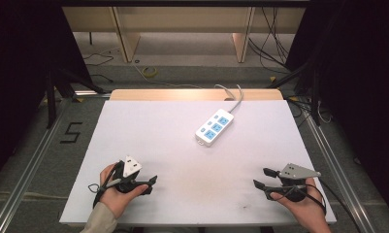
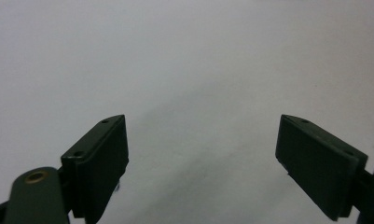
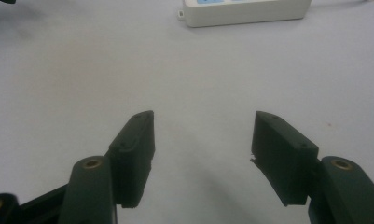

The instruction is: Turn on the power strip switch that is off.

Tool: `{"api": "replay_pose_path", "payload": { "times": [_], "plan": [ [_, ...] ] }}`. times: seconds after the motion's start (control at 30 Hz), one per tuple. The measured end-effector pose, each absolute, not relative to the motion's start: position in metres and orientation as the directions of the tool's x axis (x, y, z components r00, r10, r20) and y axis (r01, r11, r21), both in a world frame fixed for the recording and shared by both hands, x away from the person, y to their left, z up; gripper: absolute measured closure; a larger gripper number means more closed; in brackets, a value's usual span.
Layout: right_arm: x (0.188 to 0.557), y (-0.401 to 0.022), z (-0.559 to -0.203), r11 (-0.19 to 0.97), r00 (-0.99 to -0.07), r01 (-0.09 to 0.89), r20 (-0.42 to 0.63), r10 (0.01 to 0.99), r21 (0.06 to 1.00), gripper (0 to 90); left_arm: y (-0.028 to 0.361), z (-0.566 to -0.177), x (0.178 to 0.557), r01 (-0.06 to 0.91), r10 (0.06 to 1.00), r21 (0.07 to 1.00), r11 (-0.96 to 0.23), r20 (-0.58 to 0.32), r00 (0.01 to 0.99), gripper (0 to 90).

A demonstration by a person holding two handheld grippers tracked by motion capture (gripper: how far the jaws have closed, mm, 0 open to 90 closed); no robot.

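Item 1, left hand-held gripper (image 1: pixel 151 183): lower left of the high view, held in the person's left hand (image 1: pixel 115 191), beige sleeve at the bottom edge. Jaws point toward frame centre, low over the worktop (image 1: pixel 148 136). In the left gripper view (image 2: pixel 203 154) the two black jaws stand spread wide, w/ nothing btwn them, bare white surface beyond. Grey three-cornered plate on top, tilted.

Item 2, right hand-held gripper (image 1: pixel 261 178): lower right of the high view, held in the right hand (image 1: pixel 303 206). Jaws point left toward frame centre, spread apart, nothing btwn them. Right gripper view (image 3: pixel 203 154) confirms: both pads clear of each other, white worktop showing in the gap. Cable loops round the hand at lower right.

Item 3, worktop: white sheet, fills the middle of the high view; faint grey smudges near centre-bottom. Wood-coloured strip along its far edge.

Item 4, power strip (image 1: pixel 214 127): white body, blue socket faces, lies flat on the worktop at centre-right of the high view, set diagonally, well apart from both grippers and nearer the far edge. Its white cord (image 1: pixel 235 99) curves off the upper end toward the far edge. In the right gripper view the strip's near end (image 3: pixel 245 11) sits at the top edge, upper centre-right, well beyond the jaws.

Item 5, background: grey floor w/ a black "5" mark (image 1: pixel 72 132) at mid-left; cables on the floor at the top; dark curtains both sides.
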State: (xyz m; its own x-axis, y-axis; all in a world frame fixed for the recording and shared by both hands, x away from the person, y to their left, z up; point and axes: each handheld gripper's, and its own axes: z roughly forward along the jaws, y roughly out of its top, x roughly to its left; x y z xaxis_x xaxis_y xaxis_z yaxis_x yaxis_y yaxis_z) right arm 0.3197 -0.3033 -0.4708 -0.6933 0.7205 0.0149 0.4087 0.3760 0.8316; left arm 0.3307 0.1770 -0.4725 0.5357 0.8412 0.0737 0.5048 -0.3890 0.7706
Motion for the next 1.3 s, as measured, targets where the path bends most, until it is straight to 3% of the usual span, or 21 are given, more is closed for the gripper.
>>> {"api": "replay_pose_path", "payload": {
  "times": [0.5, 0.9, 1.3],
  "plan": [
    [0.322, -0.298, -0.468, 0.505, -0.734, 0.362, -0.093, 0.672, 0.784, 89.7, 0.173, -0.475, 0.329, 0.518, 0.840, 0.755, -0.401, 0.077, 0.538, 17.0],
    [0.333, -0.285, -0.458, 0.531, -0.738, 0.379, -0.098, 0.667, 0.758, 90.0, 0.172, -0.474, 0.328, 0.510, 0.842, 0.763, -0.396, 0.079, 0.534, 17.2],
    [0.367, -0.255, -0.443, 0.568, -0.747, 0.416, -0.088, 0.658, 0.711, 90.0, 0.170, -0.474, 0.327, 0.500, 0.840, 0.765, -0.406, 0.097, 0.534, 17.3]
  ]
}}
